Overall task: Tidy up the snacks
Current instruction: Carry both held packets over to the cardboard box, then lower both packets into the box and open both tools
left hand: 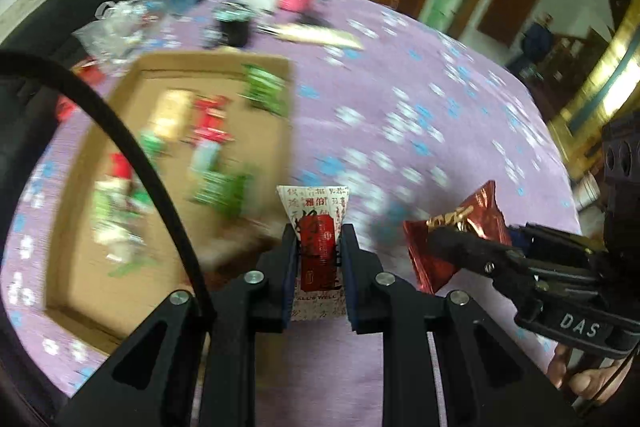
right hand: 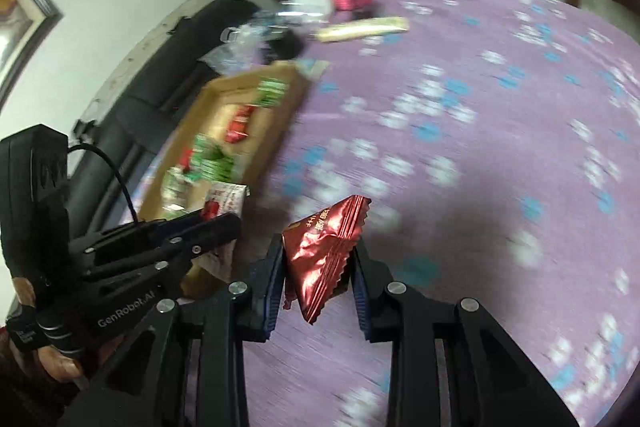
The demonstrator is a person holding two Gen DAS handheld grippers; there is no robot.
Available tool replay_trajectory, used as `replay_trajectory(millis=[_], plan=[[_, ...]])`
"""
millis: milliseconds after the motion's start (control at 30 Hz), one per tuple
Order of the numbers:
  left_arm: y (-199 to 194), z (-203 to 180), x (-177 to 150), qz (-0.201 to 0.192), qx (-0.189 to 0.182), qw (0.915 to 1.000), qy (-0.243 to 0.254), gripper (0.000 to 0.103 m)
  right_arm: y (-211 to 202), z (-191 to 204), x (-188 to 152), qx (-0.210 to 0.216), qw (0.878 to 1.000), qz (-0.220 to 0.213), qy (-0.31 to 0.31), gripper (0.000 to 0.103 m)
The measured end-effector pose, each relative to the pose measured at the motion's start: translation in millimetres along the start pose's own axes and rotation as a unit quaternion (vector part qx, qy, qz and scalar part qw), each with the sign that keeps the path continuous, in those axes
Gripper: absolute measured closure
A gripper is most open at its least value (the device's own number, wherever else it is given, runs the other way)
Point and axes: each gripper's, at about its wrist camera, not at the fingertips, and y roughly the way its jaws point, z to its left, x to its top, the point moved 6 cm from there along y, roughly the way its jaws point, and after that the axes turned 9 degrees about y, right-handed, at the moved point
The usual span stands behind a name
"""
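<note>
Left tool (left hand: pixel 318 259) is clamping a white-and-red snack packet (left hand: pixel 316 227), jaws nearly closed on its sides. Packet is standing upright in the grip, long axis running toward 12 o'clock in the left wrist view, flared top end pointing away from the camera. Right tool (right hand: pixel 318 267) is pinching a dark red foil packet (right hand: pixel 326 251), jaws narrow against its sides; its long axis is tilting toward 1 o'clock in the right wrist view, crimped end leading. Both packets are hanging above the purple flowered table (left hand: pixel 420 115). A cardboard box (left hand: pixel 96 203) holding blurred green and red snacks is sitting at 10 o'clock from the left tool, just beside it.
</note>
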Motion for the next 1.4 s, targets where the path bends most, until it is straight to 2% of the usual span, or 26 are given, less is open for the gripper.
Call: replay_trajectory(millis=[233, 433, 667, 733, 967, 1033, 1133, 1233, 1400], plan=[[5, 93, 12, 0.003, 0.068, 0.9955, -0.067, 0.081, 58, 65, 27, 0.062, 0.997, 0.032, -0.011, 0.073], [6, 121, 7, 0.002, 0.093, 0.9924, -0.081, 0.081, 92, 95, 33, 0.070, 0.996, 0.053, -0.017, 0.073], [19, 128, 2, 0.026, 0.123, 0.9893, -0.075, 0.077, 105, 109, 37, 0.003, 0.996, 0.044, -0.077, 0.070], [20, 128, 3, 0.027, 0.132, 0.9887, -0.067, 0.077, 101, 108, 38, -0.013, 0.995, 0.036, -0.090, 0.065], [14, 120, 7, -0.001, 0.127, 0.9900, -0.062, 0.073, 88, 100, 37, -0.024, 0.995, 0.028, -0.092, 0.050], [12, 120, 9, -0.008, 0.131, 0.9892, -0.066, 0.062, 85, 98, 36, -0.022, 0.995, 0.026, -0.089, 0.047], [7, 121, 9, -0.023, 0.143, 0.9868, -0.072, 0.051, 81, 97, 37, -0.022, 0.996, 0.024, -0.083, 0.042], [2, 122, 6, -0.032, 0.151, 0.9848, -0.079, 0.046, 79, 98, 36, -0.024, 0.996, 0.021, -0.083, 0.038], [-3, 122, 1, -0.037, 0.154, 0.9834, -0.089, 0.044, 73, 103, 31, -0.027, 0.995, 0.014, -0.096, 0.035]])
